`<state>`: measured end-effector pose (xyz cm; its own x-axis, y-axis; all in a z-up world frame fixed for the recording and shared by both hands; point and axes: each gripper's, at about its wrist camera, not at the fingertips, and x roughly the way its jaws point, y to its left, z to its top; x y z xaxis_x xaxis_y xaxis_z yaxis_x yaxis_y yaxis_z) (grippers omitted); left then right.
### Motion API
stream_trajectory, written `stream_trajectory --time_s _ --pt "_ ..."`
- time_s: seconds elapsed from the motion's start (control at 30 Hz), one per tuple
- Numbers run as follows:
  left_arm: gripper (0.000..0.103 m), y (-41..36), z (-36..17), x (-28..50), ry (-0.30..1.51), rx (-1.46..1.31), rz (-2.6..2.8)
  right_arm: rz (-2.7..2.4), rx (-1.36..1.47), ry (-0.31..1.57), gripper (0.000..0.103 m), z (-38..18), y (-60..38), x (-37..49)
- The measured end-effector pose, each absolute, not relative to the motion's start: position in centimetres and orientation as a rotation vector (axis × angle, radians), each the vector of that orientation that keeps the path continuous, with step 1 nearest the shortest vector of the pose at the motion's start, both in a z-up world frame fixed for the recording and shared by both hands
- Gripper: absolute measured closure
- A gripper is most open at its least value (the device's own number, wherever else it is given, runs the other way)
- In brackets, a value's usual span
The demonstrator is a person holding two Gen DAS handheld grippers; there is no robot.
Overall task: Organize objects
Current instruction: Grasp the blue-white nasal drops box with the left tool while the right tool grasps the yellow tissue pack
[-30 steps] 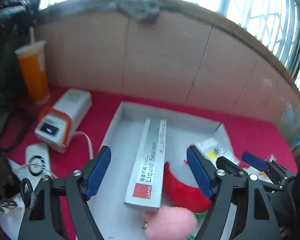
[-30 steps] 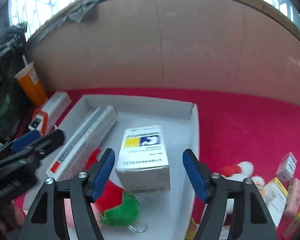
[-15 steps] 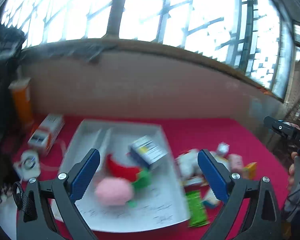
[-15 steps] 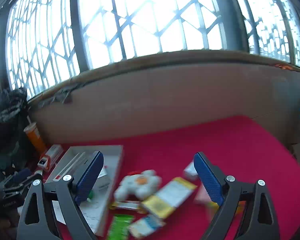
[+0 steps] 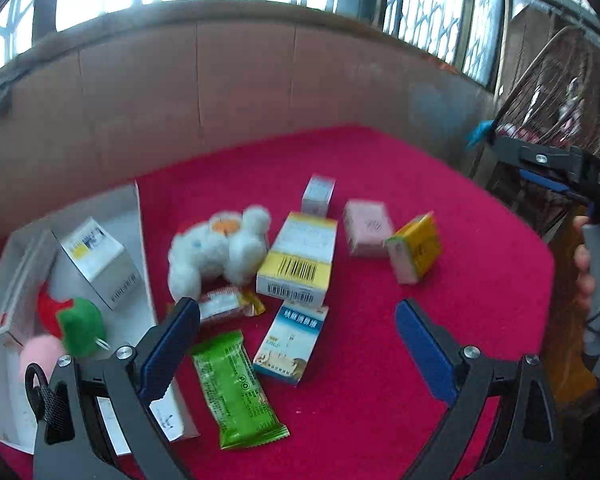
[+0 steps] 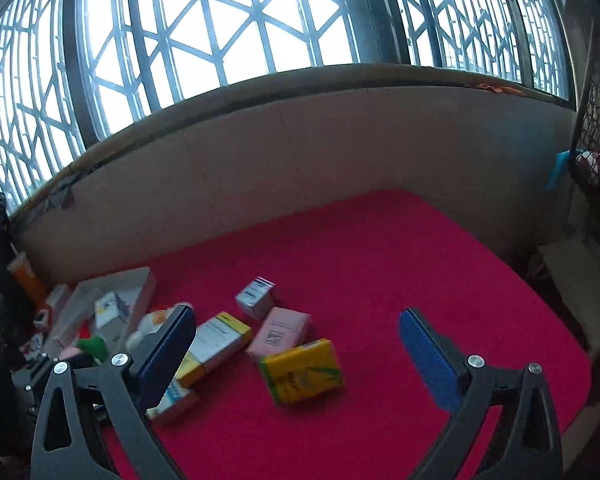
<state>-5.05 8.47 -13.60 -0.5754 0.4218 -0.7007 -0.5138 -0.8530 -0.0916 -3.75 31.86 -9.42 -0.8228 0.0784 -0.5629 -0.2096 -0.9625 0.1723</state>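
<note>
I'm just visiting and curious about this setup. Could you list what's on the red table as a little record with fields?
surface: red cloth
white tray: left side, holds a white box and plush toys
loose on cloth: white plush, green packet, pink box, yellow box, other small cartons
left gripper: fingers wide, empty
right gripper: fingers opening, empty

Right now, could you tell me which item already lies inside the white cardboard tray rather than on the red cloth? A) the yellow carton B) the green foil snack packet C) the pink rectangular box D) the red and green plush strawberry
D: the red and green plush strawberry sits within the white cardboard tray, while the other three lie out on the red cloth.
</note>
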Motion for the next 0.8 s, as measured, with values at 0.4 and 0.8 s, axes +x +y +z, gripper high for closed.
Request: stream_trajectory --time_s 0.4,0.8 --pt "0.005 9.0 -17.6 -7.0 0.173 -1.196 2.338 2.795 -1.157 0.157 0.000 -18.4 32.1 -8.9" --pt "0.024 10.5 -19.7 -8.7 0.243 -1.270 2.289 2.792 -1.280 0.107 0.001 -20.5 31.6 -10.8"
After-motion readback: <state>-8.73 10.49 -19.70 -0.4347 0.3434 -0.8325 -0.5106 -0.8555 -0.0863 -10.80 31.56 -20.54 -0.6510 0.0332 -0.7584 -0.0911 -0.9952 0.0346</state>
